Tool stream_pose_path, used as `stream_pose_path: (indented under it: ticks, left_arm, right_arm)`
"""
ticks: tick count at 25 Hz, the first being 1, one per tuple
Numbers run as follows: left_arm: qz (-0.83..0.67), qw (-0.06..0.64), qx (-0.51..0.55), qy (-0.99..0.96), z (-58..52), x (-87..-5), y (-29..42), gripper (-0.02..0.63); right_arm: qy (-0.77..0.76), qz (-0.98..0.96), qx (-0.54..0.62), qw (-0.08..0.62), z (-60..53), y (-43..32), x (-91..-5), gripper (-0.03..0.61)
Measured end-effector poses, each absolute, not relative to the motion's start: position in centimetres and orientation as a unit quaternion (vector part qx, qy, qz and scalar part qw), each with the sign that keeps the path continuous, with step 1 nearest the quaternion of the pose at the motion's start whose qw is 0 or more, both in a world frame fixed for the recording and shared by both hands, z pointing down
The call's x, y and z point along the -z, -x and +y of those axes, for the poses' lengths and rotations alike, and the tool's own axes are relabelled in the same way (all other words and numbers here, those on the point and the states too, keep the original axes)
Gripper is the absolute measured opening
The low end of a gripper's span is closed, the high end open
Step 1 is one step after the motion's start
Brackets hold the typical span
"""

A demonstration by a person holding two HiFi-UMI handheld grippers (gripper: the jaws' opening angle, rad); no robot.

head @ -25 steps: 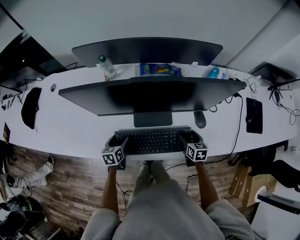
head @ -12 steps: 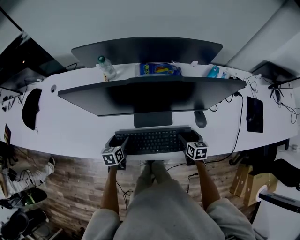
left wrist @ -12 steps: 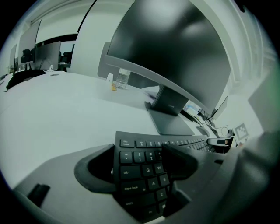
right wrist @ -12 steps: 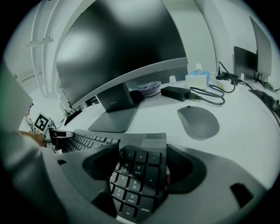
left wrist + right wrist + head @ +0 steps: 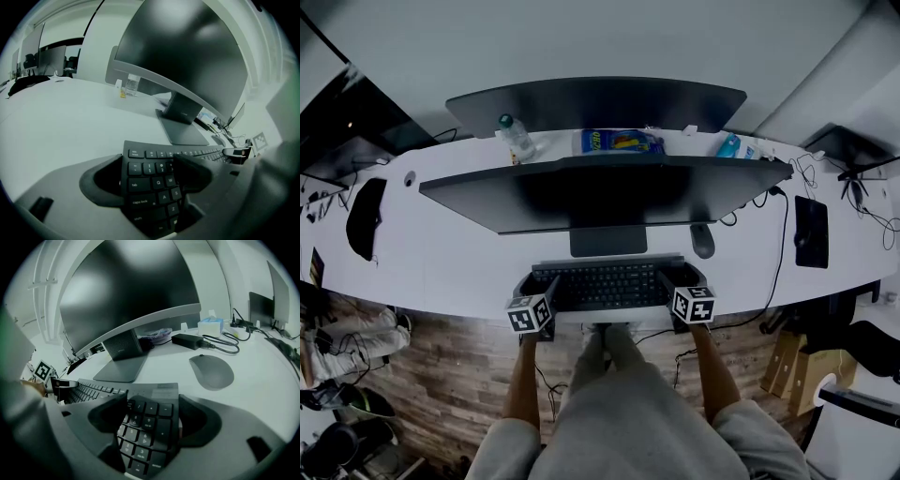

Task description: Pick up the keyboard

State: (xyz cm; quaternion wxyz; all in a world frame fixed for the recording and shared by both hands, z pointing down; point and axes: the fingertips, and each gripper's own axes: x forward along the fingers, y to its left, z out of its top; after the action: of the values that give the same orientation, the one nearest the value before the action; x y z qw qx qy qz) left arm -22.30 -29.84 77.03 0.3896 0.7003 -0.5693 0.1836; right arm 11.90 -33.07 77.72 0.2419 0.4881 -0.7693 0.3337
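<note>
Black keyboard (image 5: 605, 284) low centre, my left gripper (image 5: 534, 278) straddling its left end, right gripper (image 5: 682, 276) straddling its right end, both jaws wide

Office: long white desk (image 5: 459, 262), wide monitor (image 5: 600, 192), keyboard (image 5: 602, 284), mouse (image 5: 701, 240), cables (image 5: 224, 346).

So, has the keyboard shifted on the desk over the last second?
No. The keyboard lies square just in front of the monitor stand, with the same gap between them as before.
</note>
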Motion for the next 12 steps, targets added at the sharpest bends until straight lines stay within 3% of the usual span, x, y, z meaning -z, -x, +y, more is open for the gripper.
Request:
stream_pose_path:
  ticks: [12]
  left_arm:
    - [-0.574,0.391,-0.182,-0.696,-29.65,-76.85,22.17,0.322]
  right_arm:
    - [-0.496,-0.768,-0.324,0.241,-32.81,-12.01,-77.17,0.331]
